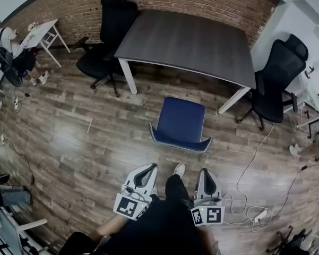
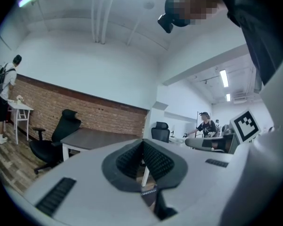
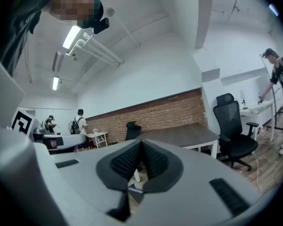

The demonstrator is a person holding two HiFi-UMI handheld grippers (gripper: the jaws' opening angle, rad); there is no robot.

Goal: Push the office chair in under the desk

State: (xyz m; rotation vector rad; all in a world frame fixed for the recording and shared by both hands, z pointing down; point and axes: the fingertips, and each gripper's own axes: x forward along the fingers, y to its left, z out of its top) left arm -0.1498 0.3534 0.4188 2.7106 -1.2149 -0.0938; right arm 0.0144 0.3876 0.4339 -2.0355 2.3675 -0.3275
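A blue office chair [image 1: 180, 124] stands on the wood floor just in front of the dark desk [image 1: 188, 42], its backrest nearest me. My left gripper [image 1: 145, 175] and right gripper [image 1: 207, 181] hang side by side short of the chair, touching nothing. Both are shut with nothing between the jaws. In the left gripper view the ribbed pads [image 2: 142, 159] meet and the desk [image 2: 96, 136] shows beyond them. In the right gripper view the pads [image 3: 140, 160] also meet, with the desk [image 3: 179, 135] behind.
A black chair [image 1: 107, 36] stands at the desk's left end and another black chair [image 1: 276, 78] at its right. A white cable with a power strip [image 1: 257, 215] trails over the floor at the right. A small white table [image 1: 42, 35] and a person [image 1: 8, 49] are at far left.
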